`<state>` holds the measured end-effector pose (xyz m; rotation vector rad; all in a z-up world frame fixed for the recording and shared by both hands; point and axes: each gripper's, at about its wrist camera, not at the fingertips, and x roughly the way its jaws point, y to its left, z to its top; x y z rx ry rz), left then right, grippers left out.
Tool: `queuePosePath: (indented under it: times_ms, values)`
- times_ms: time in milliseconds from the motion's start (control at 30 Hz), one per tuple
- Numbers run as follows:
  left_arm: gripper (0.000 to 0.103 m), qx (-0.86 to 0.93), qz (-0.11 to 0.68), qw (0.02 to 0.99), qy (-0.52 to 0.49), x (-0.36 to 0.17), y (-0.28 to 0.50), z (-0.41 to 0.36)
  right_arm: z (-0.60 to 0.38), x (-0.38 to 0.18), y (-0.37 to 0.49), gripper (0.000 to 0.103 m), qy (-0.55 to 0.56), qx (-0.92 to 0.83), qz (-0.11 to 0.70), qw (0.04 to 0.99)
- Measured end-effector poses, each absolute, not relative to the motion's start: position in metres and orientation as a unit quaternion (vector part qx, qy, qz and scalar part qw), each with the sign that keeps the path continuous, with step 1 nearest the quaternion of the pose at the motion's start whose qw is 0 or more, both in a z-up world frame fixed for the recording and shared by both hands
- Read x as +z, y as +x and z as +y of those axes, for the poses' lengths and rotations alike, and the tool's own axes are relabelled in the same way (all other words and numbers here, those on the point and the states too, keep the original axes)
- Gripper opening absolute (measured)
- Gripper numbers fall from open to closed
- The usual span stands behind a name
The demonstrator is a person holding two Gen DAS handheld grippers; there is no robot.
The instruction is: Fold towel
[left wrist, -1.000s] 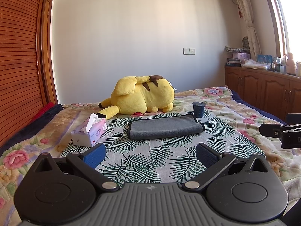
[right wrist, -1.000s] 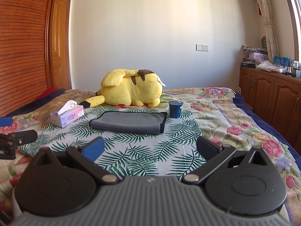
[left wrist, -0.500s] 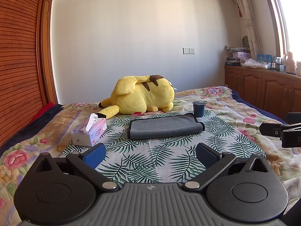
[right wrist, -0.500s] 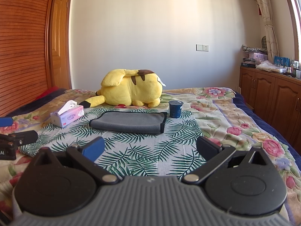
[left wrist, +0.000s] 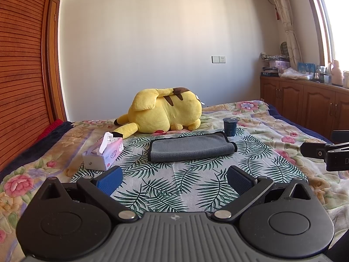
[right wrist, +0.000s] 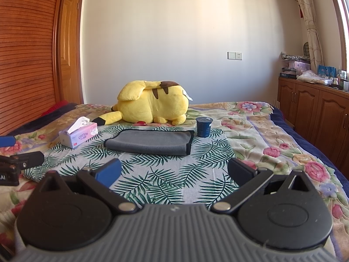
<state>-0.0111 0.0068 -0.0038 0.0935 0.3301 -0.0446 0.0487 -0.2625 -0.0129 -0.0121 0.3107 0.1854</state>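
Towel (left wrist: 190, 147): grey, already doubled, mid-bed (left wrist: 272, 126), cup (left wrist: 230, 126) touching far right corner.
Fingers: both grippers (left wrist: 174, 178) (right wrist: 174, 172) spread, empty.
Advice: pinch near corners, avoid cup.

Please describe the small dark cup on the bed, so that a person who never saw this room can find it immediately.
Look at the bed and find the big yellow plush toy lying near the far wall. Just in front of it lies a folded grey towel on a palm-leaf cloth. The cup stands upright at the towel's right end, the only dark blue, lidded thing there.
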Motion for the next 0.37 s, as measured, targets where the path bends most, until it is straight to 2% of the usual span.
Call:
queuePosePath:
  times_ms: [367]
  values:
    - [0.087, -0.024, 0.163, 0.985, 0.047, -0.0043, -0.0113, 0.0061, -0.2622, -0.0128, 0.0486, 0.103, -0.006, 0.092, 0.154, 0.984]
